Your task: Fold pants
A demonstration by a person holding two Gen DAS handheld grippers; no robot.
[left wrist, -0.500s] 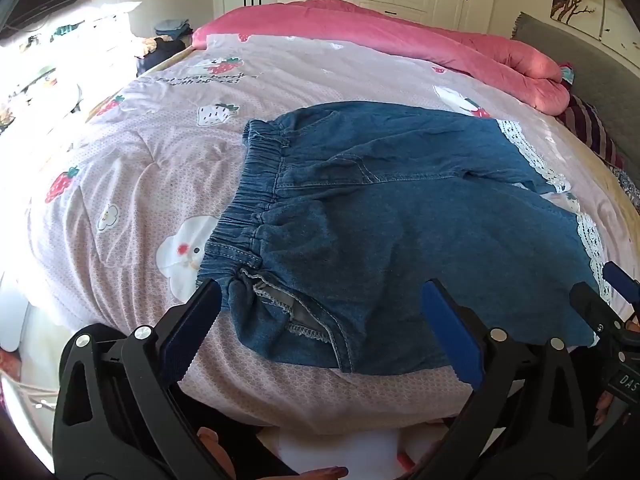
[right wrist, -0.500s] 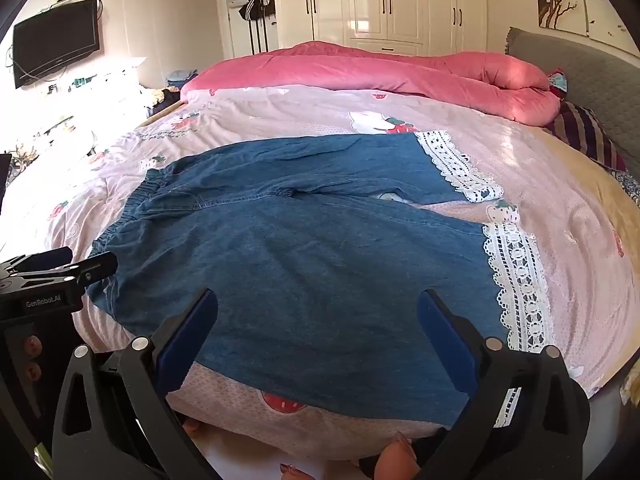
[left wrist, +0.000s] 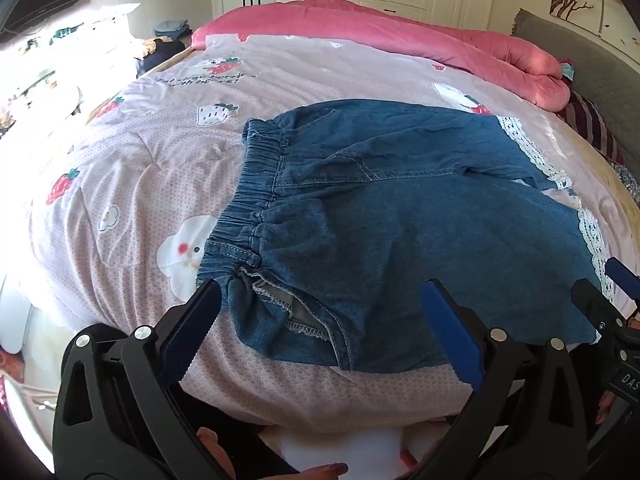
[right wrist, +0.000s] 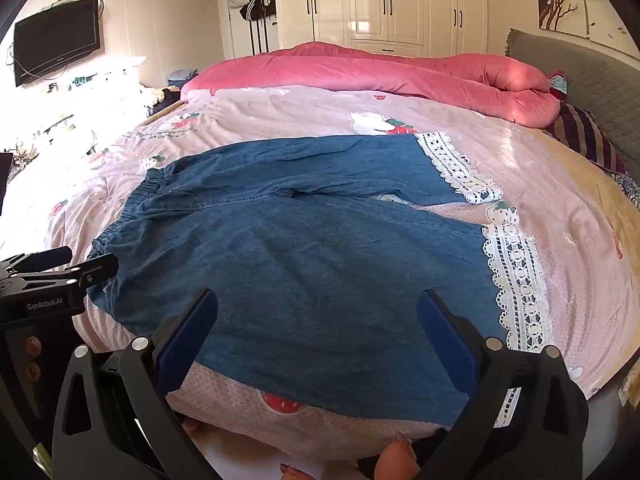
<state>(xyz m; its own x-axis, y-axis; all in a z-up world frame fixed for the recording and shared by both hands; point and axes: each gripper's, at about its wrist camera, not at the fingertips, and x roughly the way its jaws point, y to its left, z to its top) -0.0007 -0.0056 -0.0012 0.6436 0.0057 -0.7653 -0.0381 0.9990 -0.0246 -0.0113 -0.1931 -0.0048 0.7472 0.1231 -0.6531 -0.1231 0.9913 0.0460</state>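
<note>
Denim pants (left wrist: 400, 216) spread flat on the pink printed bedspread (left wrist: 140, 184), near its front edge — waistband (left wrist: 256, 184) toward the left, both lace-trimmed hems (right wrist: 516, 276) toward the right. Legs side by side, the far one lying slightly apart from the near one at the hem end, with a sliver of bedspread showing between them. No fold visible anywhere yet; only a rumpled, turned-out bit of lining at the near corner of the waistband, by the side seam.

Left gripper (left wrist: 320, 320) hovering over that near waistband corner, fingers spread wide, nothing between them, pads apart from the cloth as far as can be told. Right gripper (right wrist: 316, 328) poised over the near leg toward the hem end, likewise wide open and empty. Each gripper glimpsed at the edge of the other's view, so both placed along the near long edge of the garment.

Judged from this: task at its very start — laid out, roughly smoothed, nothing folded. Still to do, probably: pinch the near edge at waist and hem, carry it over onto the far leg to halve lengthwise, then fold hems toward waistband. Loose lining at the waist corner likely to need tucking in first.
</note>
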